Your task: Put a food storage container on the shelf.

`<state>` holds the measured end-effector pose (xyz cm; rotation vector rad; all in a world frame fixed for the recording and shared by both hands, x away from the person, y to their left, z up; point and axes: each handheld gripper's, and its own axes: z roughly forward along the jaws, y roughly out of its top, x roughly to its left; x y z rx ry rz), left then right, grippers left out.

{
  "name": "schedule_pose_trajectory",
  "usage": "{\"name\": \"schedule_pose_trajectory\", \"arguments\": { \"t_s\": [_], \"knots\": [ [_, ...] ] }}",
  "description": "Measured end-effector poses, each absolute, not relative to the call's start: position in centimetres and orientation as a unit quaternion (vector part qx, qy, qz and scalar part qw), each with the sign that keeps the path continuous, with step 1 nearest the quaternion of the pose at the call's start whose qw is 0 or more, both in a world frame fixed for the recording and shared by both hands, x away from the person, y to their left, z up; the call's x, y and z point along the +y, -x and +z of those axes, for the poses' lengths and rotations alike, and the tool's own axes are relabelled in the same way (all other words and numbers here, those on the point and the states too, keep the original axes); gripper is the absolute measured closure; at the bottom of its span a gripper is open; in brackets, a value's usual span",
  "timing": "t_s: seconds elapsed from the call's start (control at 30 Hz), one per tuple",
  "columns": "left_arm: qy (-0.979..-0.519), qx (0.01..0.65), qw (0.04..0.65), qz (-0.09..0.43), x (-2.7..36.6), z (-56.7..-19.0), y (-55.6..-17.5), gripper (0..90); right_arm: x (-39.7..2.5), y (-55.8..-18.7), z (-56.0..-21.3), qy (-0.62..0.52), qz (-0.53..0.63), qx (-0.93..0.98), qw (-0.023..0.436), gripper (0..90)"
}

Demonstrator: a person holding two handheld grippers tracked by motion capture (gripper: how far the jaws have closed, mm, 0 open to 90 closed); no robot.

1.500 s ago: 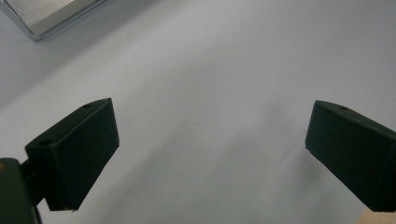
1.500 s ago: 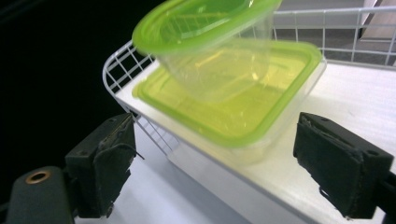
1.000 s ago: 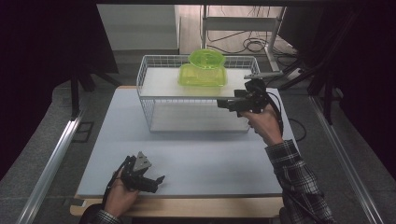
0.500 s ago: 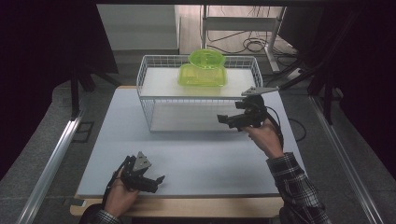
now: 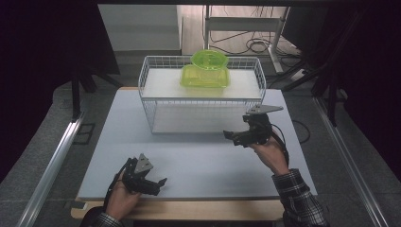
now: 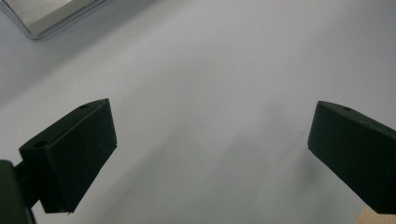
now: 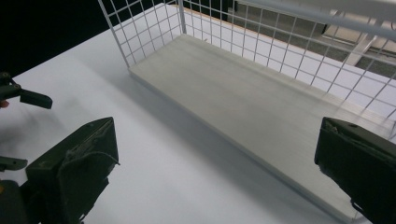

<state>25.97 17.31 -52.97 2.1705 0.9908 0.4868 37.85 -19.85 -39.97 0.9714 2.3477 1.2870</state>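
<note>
A pale grey worktop (image 5: 198,161) carries a white wire rack (image 5: 146,101) along its far edge. A yellow-green plastic container (image 5: 205,75) sits on the rack's upper shelf, a lid leaning behind it.

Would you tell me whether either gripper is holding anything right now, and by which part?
Nothing is held: the left gripper and right gripper are both open and empty.

I note a white wire rack (image 5: 156,101) of thin coated metal, with a pale, matt board (faint wood grain) as its shelf (image 7: 261,116). The container (image 5: 205,73) on top is translucent, glossy yellow-green plastic. The table (image 5: 198,165) is smooth and matt. My right gripper (image 7: 210,163) has matt black jaws.
</note>
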Motion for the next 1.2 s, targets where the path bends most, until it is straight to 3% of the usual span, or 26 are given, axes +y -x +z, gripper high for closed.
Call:
{"name": "schedule_pose_trajectory", "arguments": {
  "t_s": [1.2],
  "knots": [
    [-0.840,0.377,0.342,0.189,17.2,-53.1,-25.9,0.9,-22.3,-33.9,-48.5,-0.362,0.394,0.828,0.169,0.0]
  ]
}}
